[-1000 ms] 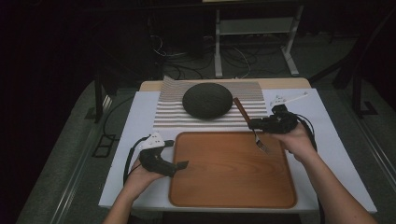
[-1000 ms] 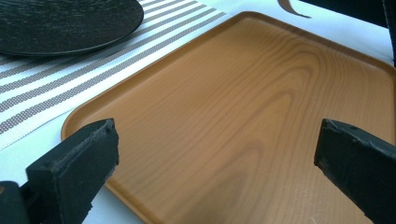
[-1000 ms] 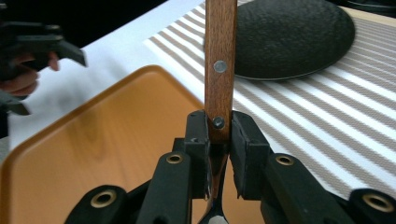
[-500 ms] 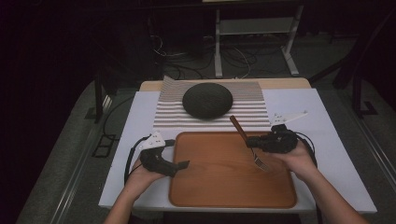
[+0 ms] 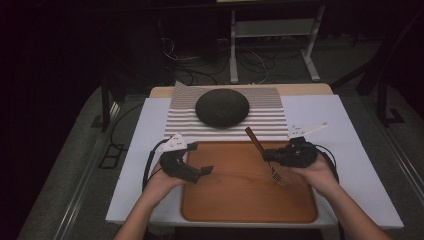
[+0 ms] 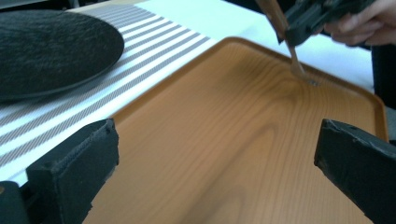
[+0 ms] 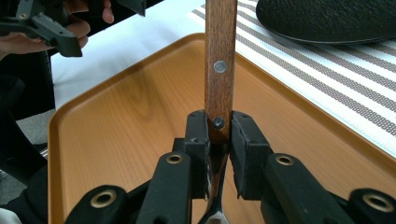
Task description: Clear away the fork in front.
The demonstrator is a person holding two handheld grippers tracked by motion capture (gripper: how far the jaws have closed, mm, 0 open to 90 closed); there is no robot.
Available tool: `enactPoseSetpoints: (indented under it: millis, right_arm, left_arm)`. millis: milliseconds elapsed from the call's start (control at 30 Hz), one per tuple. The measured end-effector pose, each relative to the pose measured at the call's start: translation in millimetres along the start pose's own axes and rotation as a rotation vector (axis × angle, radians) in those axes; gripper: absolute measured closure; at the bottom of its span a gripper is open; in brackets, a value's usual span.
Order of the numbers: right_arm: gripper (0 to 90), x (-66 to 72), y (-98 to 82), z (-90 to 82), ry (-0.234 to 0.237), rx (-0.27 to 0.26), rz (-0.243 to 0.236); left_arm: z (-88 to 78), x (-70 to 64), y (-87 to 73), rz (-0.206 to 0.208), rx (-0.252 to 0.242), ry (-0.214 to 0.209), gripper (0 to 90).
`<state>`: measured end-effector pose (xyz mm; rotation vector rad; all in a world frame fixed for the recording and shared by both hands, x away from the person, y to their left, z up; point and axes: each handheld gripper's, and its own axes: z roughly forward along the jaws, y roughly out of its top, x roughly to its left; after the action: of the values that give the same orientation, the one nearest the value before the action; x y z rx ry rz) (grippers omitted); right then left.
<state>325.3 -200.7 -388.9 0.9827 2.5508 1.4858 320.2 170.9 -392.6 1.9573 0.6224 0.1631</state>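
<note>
Two rivets on fork [image 7: 220, 70] handle clear from right gripper [image 7: 219, 135] view.

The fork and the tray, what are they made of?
The fork seems to have a dark, smooth wooden handle: streaky grain and two round metal rivets show. Its shiny lower part looks like metal. The tray looks like orange-brown wood with a satin finish, by its wavy grain lines, though it could be a printed wood pattern.
</note>
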Motion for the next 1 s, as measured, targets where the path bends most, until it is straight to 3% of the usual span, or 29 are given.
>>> enactPoseSetpoints:
  millis: [367, 733, 1000]
  right_arm:
    - [76.7, -0.4, 0.3, -0.9, -0.006, -0.015, -0.003]
    - [76.7, 3.1, 1.7, 0.1, 0.003, -0.033, -0.019]
    - [76.7, 5.8, 2.9, 2.7, 0.005, -0.046, -0.027]
  left_arm:
    - [26.3, 1.0, 25.7, 0.02, -0.021, -0.043, 0.0]
    - [54.6, -6.8, 49.2, 0.033, -0.026, -0.075, 0.1]
    - [71.4, -15.7, 60.7, 0.024, -0.054, -0.076, 15.3]
